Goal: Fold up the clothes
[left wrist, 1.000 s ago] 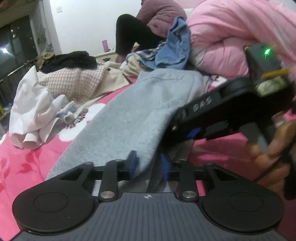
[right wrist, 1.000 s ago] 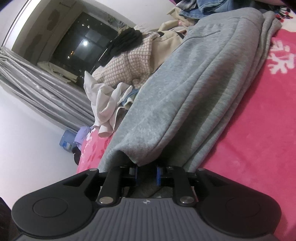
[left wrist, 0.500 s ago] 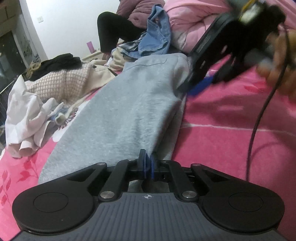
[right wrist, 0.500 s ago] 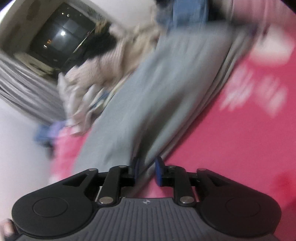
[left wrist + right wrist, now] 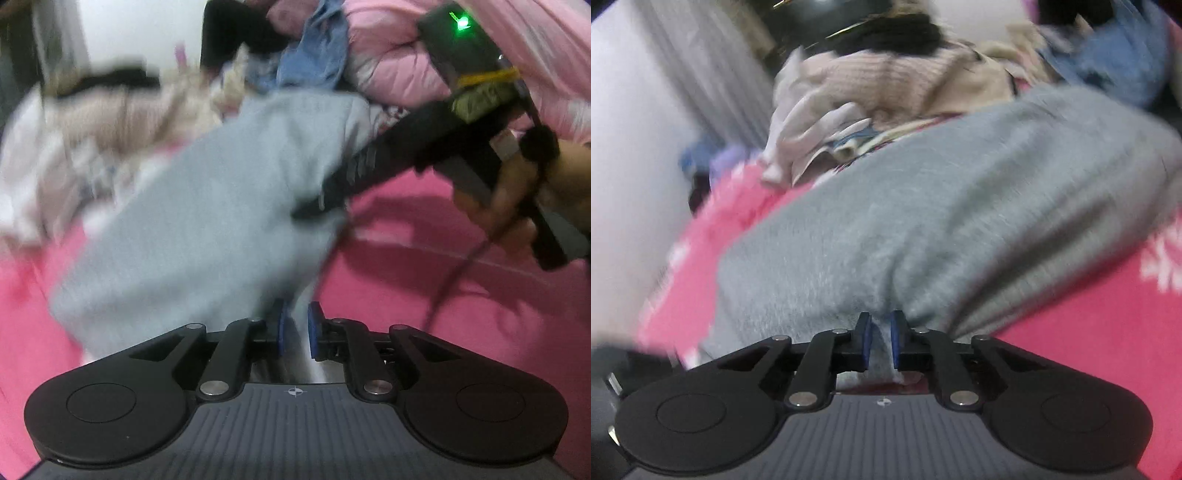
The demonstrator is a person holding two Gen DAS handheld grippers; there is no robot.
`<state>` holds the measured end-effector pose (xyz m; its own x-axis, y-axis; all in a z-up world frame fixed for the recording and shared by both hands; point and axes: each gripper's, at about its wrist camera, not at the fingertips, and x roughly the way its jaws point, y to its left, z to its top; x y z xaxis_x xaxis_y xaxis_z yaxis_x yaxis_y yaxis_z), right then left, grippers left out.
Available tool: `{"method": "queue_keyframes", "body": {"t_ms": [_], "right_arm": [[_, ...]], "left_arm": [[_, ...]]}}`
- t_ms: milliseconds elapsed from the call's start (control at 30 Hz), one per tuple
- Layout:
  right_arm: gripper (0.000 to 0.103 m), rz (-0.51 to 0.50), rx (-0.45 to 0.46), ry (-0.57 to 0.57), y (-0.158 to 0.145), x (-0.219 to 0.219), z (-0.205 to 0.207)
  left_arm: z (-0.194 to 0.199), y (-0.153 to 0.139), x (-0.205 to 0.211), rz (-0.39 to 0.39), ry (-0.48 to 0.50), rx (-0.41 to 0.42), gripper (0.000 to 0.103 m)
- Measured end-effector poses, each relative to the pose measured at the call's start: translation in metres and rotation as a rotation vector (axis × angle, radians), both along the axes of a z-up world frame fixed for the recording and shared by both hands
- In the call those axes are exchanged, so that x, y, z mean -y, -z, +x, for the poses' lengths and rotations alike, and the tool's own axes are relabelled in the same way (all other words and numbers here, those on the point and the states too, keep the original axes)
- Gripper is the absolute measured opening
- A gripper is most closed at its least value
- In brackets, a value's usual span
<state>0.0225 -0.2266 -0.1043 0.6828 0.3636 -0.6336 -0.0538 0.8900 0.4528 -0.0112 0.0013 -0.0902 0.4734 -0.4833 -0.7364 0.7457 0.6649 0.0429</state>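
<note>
A grey sweatshirt-like garment [image 5: 207, 206] lies along the pink floral bedspread [image 5: 424, 295]; it fills the right wrist view [image 5: 942, 221]. My left gripper [image 5: 294, 325] is shut on the garment's near edge, grey cloth between its blue pads. My right gripper [image 5: 878, 338] is shut on another bunched part of the same garment. In the left wrist view the right gripper's black body [image 5: 388, 162] reaches in from the right, its nose at the garment's right edge and its fingertips hidden. Both views are motion-blurred.
A pile of clothes [image 5: 110, 110] in white, beige, black and blue lies left and behind the garment. A pink duvet [image 5: 406, 55] is heaped at the back right. A person in dark clothes [image 5: 236, 29] sits at the back. A cable [image 5: 454, 266] trails from the right gripper.
The left gripper's pads, tightly pinched half a second ago, now stand a little apart with cloth between. The right gripper has moved to a different part of the garment and bunched it.
</note>
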Motion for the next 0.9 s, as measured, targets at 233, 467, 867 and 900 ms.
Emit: {"method": "queue_keyframes", "body": {"t_ms": [233, 467, 867, 900], "right_arm": [[0.009, 0.004, 0.020, -0.003, 0.001, -0.002, -0.002], [0.009, -0.034, 0.040, -0.025, -0.001, -0.002, -0.007], [0.016, -0.193, 0.269, -0.106, -0.047, -0.034, -0.024], [0.016, -0.187, 0.278, -0.099, -0.048, -0.035, -0.021]], "left_arm": [[0.013, -0.049, -0.048, -0.233, -0.136, -0.093, 0.021], [0.012, 0.001, -0.030, -0.044, -0.156, -0.050, 0.022], [0.015, -0.048, -0.066, -0.222, -0.182, -0.133, 0.023], [0.020, -0.050, -0.061, -0.238, -0.190, -0.125, 0.024]]}}
